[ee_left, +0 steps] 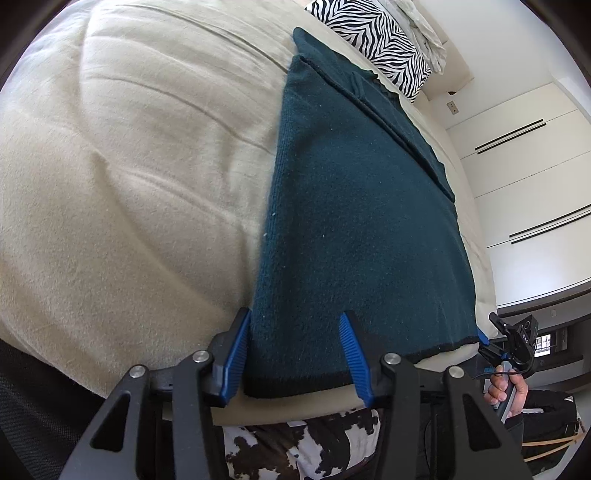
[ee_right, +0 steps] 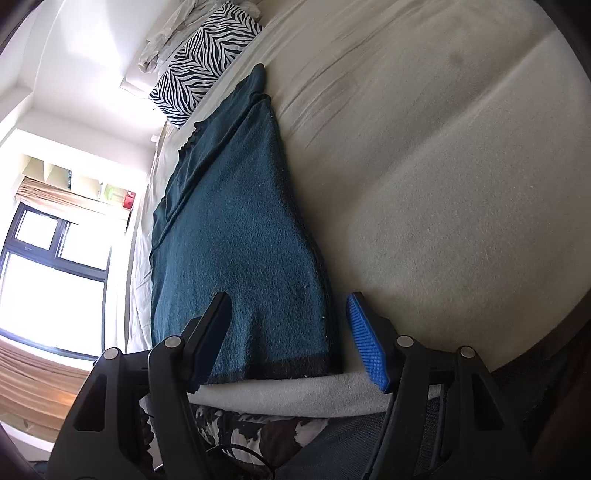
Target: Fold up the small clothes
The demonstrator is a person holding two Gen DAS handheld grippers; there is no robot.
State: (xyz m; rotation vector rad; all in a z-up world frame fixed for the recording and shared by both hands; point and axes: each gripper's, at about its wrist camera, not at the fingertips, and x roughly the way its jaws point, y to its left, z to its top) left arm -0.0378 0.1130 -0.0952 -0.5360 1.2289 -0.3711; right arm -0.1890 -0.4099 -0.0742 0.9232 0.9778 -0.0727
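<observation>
A dark teal knitted garment [ee_left: 354, 206] with a black hem lies flat on the cream bed cover [ee_left: 129, 184], folded lengthwise into a long strip. My left gripper [ee_left: 295, 325] is open, its blue fingers either side of the hem's left corner, low over it. My right gripper [ee_right: 290, 306] is open too, its fingers either side of the hem's right corner of the garment [ee_right: 240, 229]. The right gripper also shows in the left wrist view [ee_left: 491, 339], held by a hand at the hem's far corner. Neither holds cloth.
A zebra-striped pillow [ee_left: 373, 40] and a crumpled white cloth [ee_left: 428, 33] lie at the head of the bed. White wardrobe doors [ee_left: 528, 177] stand beyond the bed. A window [ee_right: 48, 273] is on the other side. A cow-patterned fabric [ee_left: 303, 443] hangs below the bed's near edge.
</observation>
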